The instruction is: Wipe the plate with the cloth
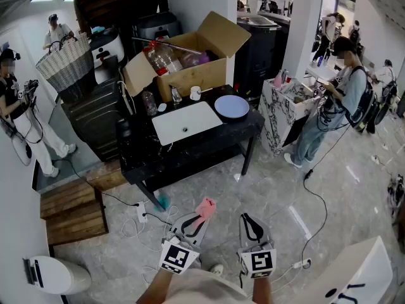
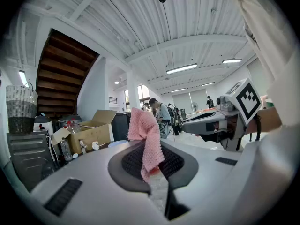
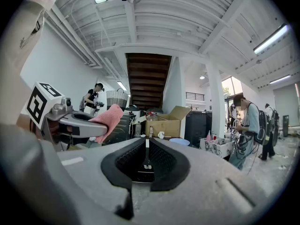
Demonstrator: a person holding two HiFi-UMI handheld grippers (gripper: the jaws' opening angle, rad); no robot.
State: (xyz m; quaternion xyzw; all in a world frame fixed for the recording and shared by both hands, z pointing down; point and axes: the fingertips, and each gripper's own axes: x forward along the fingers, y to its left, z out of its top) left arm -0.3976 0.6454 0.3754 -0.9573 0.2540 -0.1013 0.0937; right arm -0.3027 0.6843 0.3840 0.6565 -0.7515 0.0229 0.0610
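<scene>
- I hold the left gripper (image 1: 197,219) low over the grey marble-pattern floor (image 1: 285,195), near the bottom of the head view.
- Its jaws are clenched on a pink knitted cloth (image 1: 205,206). In the left gripper view the cloth (image 2: 146,135) stands up from between the black ribbed pads and droops over to one side.
- The right gripper (image 1: 249,220) sits just beside the left one, at about the same height.
- In the right gripper view its jaws (image 3: 146,161) are pressed together with nothing between them.
- The round light-blue plate (image 1: 231,106) lies flat on the right end of a black table (image 1: 243,130), well apart from both grippers.
- Nothing touches the plate.
- Just to the plate's left on the table is a white rectangular basin (image 1: 185,122) with a small dark hole in its middle.
- Behind the basin stands an open brown cardboard box (image 1: 190,68) with clear plastic bottles inside.
- In the right gripper view the plate (image 3: 179,141) shows as a thin blue sliver in front of the box, far beyond the jaws.
- People stand at the left and right edges of the room, away from the table.
</scene>
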